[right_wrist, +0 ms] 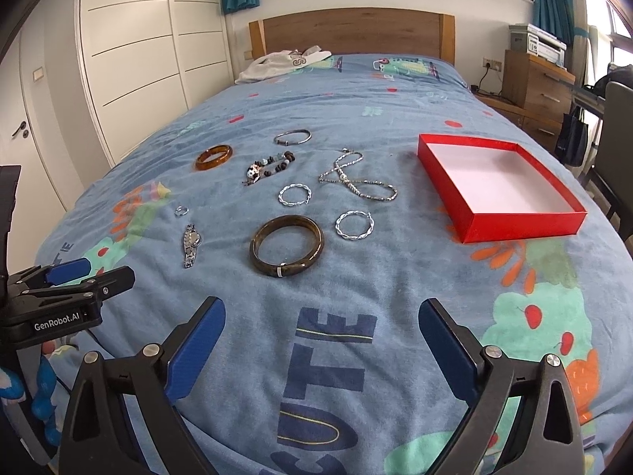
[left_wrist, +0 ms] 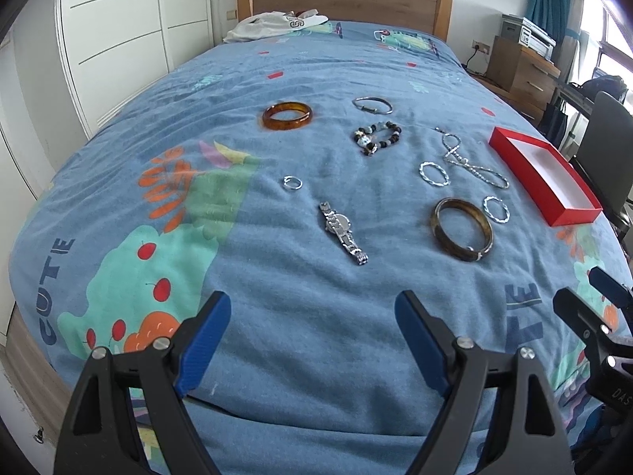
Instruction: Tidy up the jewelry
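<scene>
Jewelry lies spread on a blue patterned bedspread [right_wrist: 395,285]. A dark brown bangle [right_wrist: 287,250] sits nearest, with two twisted silver hoops [right_wrist: 355,225] [right_wrist: 294,195] behind it. A silver watch [left_wrist: 343,232], a small ring [left_wrist: 292,183], an amber bangle [left_wrist: 287,115], a beaded bracelet [left_wrist: 378,137], a thin silver bangle [left_wrist: 373,104] and a silver chain [right_wrist: 356,176] lie further out. An empty red box [right_wrist: 500,186] with a white inside stands at the right. My left gripper [left_wrist: 312,340] and right gripper [right_wrist: 321,350] both hover open over the near bedspread, holding nothing.
A white garment [right_wrist: 283,64] lies near the wooden headboard [right_wrist: 352,31]. White wardrobe doors [right_wrist: 134,59] line the left wall. A wooden dresser [right_wrist: 538,87] and a dark chair [right_wrist: 617,138] stand to the right of the bed.
</scene>
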